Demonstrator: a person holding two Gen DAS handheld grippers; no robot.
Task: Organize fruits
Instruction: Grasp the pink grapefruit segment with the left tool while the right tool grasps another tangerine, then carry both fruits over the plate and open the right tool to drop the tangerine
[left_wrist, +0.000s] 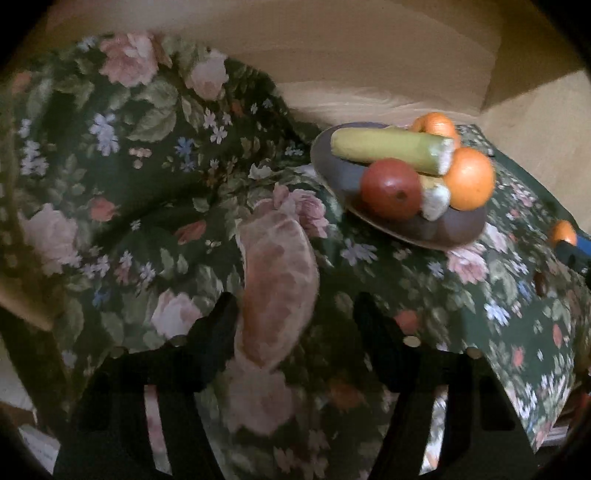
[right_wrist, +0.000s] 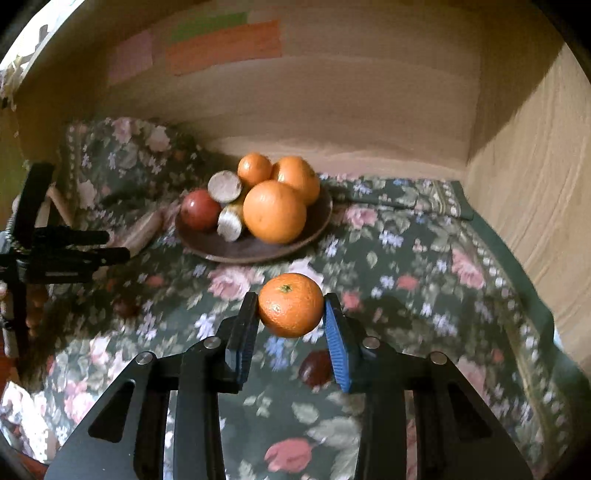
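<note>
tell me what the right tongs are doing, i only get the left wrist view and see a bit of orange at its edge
observer: the right tongs are shut on a tangerine, stem up, short of the plate
operator: how many oranges on the plate, i count two
observer: three oranges, one hidden from you
operator: where are my left tongs from there
observer: the left tongs are left of the plate, on the red fruit's side

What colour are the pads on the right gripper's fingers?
Blue, ribbed pads, clearest in the right wrist view, clamped on the small orange.
</note>
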